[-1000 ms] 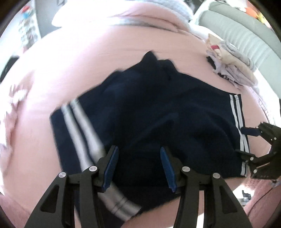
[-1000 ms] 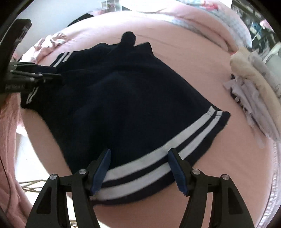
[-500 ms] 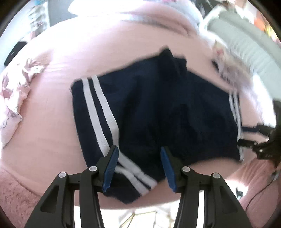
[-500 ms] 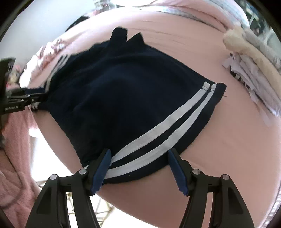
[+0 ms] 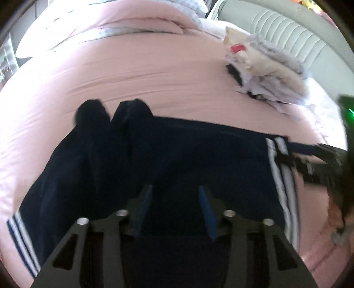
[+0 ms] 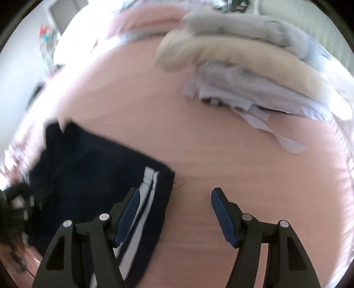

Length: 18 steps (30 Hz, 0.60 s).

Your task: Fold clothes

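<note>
A navy pair of shorts [image 5: 177, 159] with white side stripes lies spread on the pink bed sheet [image 5: 137, 73]. My left gripper [image 5: 174, 208] is open, low over the middle of the shorts, with nothing between its blue pads. My right gripper [image 6: 174, 212] is open over the striped right edge of the shorts [image 6: 93, 177]; its left finger [image 6: 128, 212] is above the stripes and its right finger is above bare sheet. The right gripper also shows at the right of the left wrist view [image 5: 314, 164], next to the striped hem.
A pile of folded pale clothes [image 5: 270, 71] [image 6: 254, 79] sits at the far right of the bed. Pillows and a rolled pink duvet [image 5: 141, 20] lie along the far side. A grey padded headboard [image 5: 276, 24] stands behind the pile.
Both grippers have moved forward over the bed. The left one now sits low over the shorts' middle. The right one has swung right, off the hem toward bare sheet. Both stay open.
</note>
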{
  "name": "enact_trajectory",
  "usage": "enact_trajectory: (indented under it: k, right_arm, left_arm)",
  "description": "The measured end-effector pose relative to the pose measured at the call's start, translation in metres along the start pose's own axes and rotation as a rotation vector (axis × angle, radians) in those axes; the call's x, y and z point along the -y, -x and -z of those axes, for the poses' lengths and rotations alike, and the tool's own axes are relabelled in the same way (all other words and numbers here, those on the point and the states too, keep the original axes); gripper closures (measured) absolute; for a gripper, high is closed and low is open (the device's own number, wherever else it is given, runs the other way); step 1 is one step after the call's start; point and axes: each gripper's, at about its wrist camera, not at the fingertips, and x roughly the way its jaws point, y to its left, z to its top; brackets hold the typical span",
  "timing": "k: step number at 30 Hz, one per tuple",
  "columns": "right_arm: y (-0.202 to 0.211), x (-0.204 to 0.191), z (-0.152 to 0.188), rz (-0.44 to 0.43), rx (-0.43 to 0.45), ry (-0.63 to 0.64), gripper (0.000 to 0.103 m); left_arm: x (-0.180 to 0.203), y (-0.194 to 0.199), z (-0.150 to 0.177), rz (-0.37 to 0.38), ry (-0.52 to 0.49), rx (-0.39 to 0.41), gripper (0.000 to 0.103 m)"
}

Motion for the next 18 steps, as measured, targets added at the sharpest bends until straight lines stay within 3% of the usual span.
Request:
enact_trajectory:
  k: [1, 4, 6, 9, 12, 15, 18]
  right_arm:
    - [-0.009, -0.007, -0.005, 0.051, -0.001, 0.052, 0.037]
    - [-0.023, -0.007, -0.022, 0.082, 0.007, 0.053, 0.036]
    - [-0.033, 0.004, -0.037, 0.100, 0.009, 0.016, 0.035]
    - [-0.043, 0.013, -0.057, 0.076, -0.005, -0.038, 0.034]
    - [-0.041, 0.010, -0.073, 0.078, 0.016, -0.049, 0.034]
    - [-0.035, 0.009, -0.089, 0.058, 0.063, -0.054, 0.034]
    - [-0.040, 0.013, -0.103, 0.040, 0.055, -0.073, 0.034]
  left_arm:
    - [-0.003, -0.006, -0.006, 0.001, 0.013, 0.001, 0.080]
    - [-0.011, -0.018, -0.030, 0.025, 0.062, 0.017, 0.083]
    - [-0.021, -0.024, -0.044, -0.030, 0.082, 0.025, 0.083]
    - [-0.049, -0.023, -0.057, -0.060, 0.197, 0.064, 0.083]
    - [-0.065, -0.013, -0.055, -0.129, 0.249, 0.109, 0.083]
    - [-0.057, -0.005, -0.047, -0.031, 0.195, 0.141, 0.083]
    - [-0.031, -0.014, -0.045, 0.014, 0.059, 0.106, 0.083]
